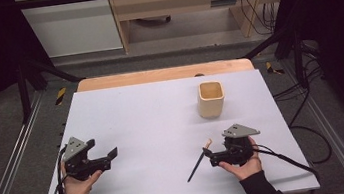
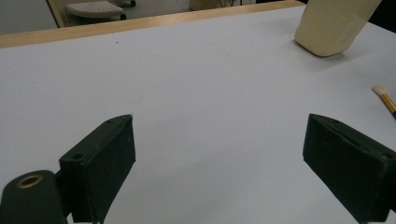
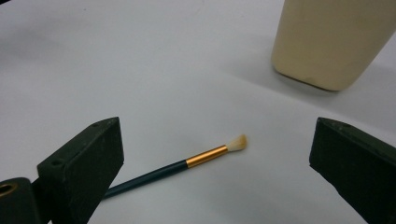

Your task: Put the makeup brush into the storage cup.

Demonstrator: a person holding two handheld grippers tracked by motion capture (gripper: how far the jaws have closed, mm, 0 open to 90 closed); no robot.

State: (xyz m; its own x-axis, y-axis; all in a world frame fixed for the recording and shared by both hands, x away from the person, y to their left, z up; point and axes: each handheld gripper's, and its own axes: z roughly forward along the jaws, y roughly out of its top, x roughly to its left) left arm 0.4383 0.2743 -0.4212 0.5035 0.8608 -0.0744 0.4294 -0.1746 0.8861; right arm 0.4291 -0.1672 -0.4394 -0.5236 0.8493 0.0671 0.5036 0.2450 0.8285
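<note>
While our right claw [image 3: 217, 158] stands released over the paintbrush [image 3: 187, 163], we see that brush lying flat on the table [image 1: 153, 124] near its front edge, bristles toward the cream cup [image 1: 210, 99] by the right edge; our left claw [image 2: 219, 163] hangs released too, near the front-left corner

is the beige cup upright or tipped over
Upright. The beige cup stands on its base on the white table, its open mouth facing up in the high view.
</note>
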